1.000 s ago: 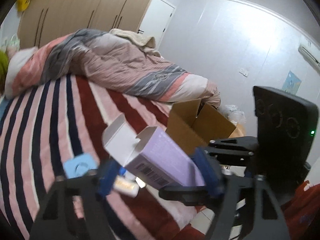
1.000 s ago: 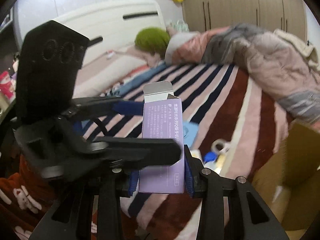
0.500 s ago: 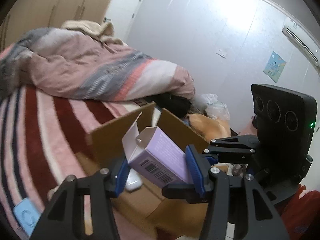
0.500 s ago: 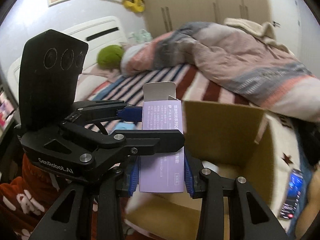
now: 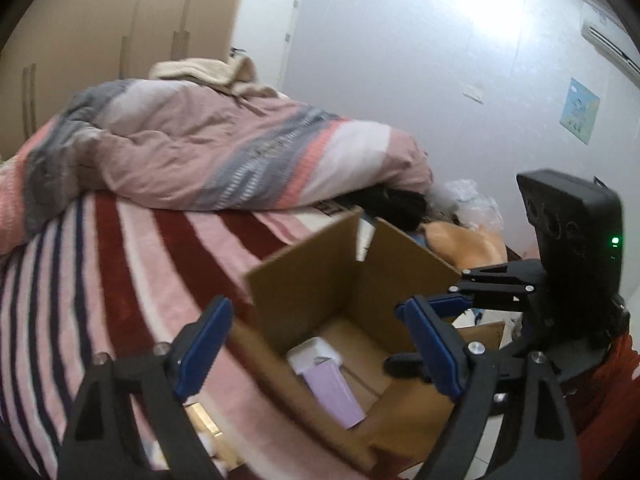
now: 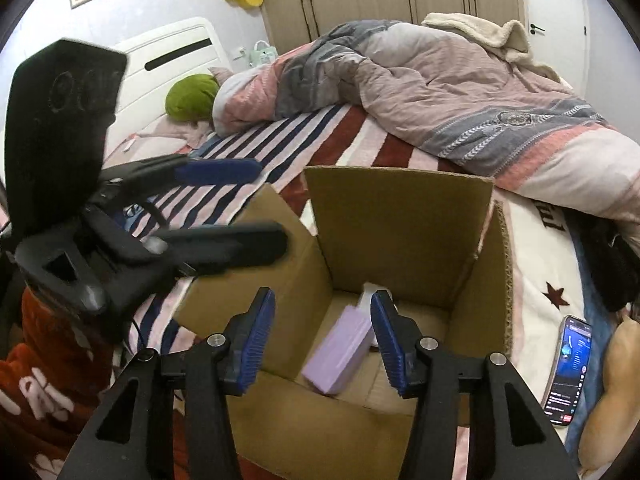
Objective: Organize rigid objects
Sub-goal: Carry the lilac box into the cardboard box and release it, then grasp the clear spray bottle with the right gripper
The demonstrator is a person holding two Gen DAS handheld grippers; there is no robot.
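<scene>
Hovering both claws over the cardboard box (image 6: 400,220) on the bed (image 6: 280,140), so anything let go lands inside. Purple carton (image 6: 338,346) lies on the box floor, tilted, touching neither claw. My right claw (image 6: 322,342) and left claw (image 5: 316,348) both gape apart, empty, angled down toward the opening.

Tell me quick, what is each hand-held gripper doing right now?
Left hand-held gripper: open, holding nothing.
Right hand-held gripper: open, empty; purple box lies in the cardboard box.

Dim indoor light; glare patch on wall (image 5: 500,12); motion blur; fisheye-bent, dark-vignetted edges.
</scene>
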